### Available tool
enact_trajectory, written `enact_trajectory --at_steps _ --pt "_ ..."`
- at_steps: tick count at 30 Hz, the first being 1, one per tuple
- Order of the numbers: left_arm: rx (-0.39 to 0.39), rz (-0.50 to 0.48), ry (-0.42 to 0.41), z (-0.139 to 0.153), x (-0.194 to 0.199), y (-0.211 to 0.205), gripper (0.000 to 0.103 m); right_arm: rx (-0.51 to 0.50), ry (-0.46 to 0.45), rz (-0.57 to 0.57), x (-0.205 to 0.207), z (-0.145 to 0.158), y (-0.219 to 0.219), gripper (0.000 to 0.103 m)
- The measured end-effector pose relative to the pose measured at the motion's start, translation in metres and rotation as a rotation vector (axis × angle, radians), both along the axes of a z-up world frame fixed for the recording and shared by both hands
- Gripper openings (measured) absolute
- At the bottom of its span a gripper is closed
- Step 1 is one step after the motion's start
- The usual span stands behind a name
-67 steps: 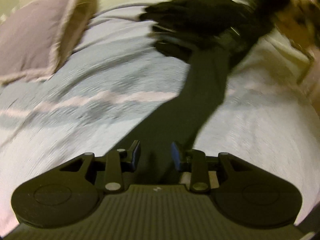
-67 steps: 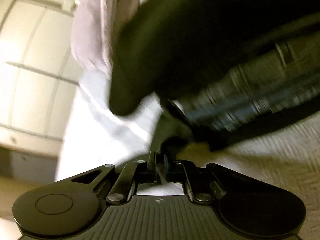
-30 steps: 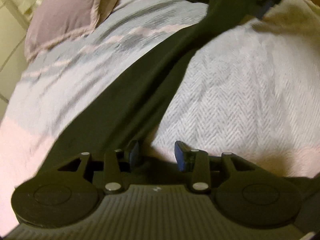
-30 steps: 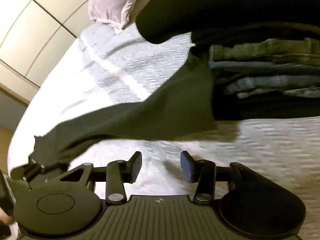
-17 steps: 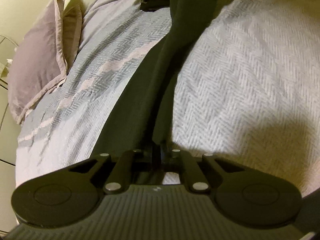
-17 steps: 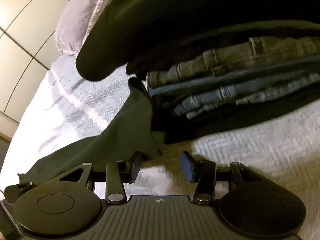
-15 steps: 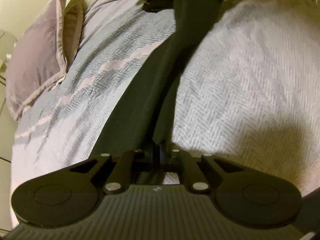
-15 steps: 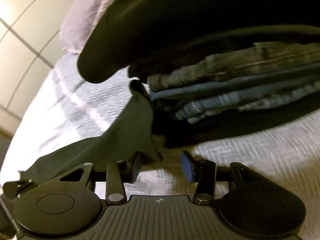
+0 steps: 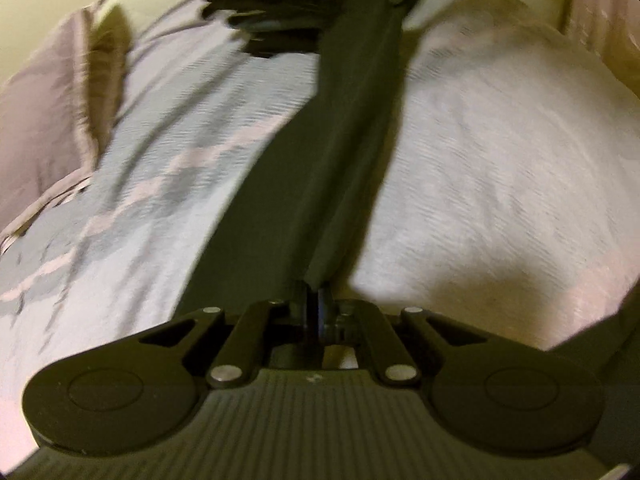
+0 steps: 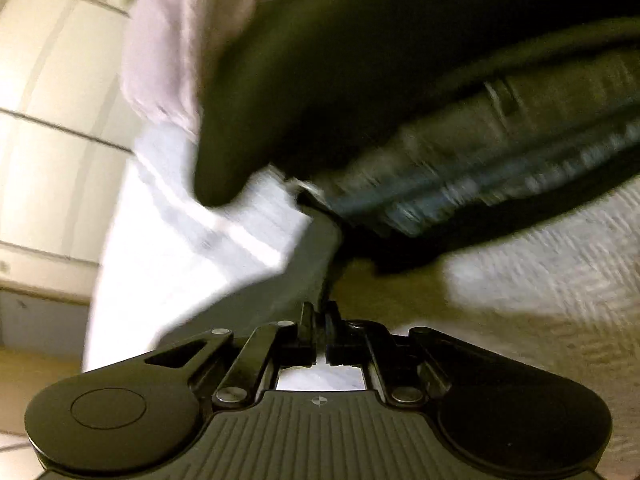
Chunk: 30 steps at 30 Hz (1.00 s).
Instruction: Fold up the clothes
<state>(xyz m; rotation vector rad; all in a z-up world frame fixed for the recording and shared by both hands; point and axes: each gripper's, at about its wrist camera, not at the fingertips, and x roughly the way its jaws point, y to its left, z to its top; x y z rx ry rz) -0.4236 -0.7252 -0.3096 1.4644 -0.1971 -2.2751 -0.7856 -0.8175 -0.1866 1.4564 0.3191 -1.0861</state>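
From the left wrist, the left tool (image 9: 313,292) is closed on one end of a dark garment (image 9: 344,152), which stretches away across the pale bed (image 9: 500,152) past a pillow (image 9: 44,120).

From the right wrist, the right tool (image 10: 319,314) pinches the garment's (image 10: 308,264) other end, just beside what looks, through the blur, like a stack of folded clothes (image 10: 500,168).

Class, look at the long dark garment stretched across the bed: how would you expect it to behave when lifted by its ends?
The dark garment looks thin and floppy: it creases lengthwise, so its middle would probably sag. It seems light, since the shut left tongs hold it by a small pinch. It may slip if tugged.
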Motion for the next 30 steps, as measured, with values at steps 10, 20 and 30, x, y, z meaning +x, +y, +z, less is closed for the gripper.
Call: enact_trajectory --at_steps 10,20,30 --pt "0.018 0.104 0.017 0.0 0.005 0.019 0.011 -0.002 0.191 0.0 0.007 -0.017 0.034 0.008" --pt "0.059 0.374 0.102 0.029 0.044 0.054 0.011 -0.253 0.42 0.229 0.067 0.001 0.013 0.019" --pt "0.051 0.883 0.037 0.063 0.154 0.14 0.028 -0.304 0.445 0.361 0.128 0.03 0.039 0.054"
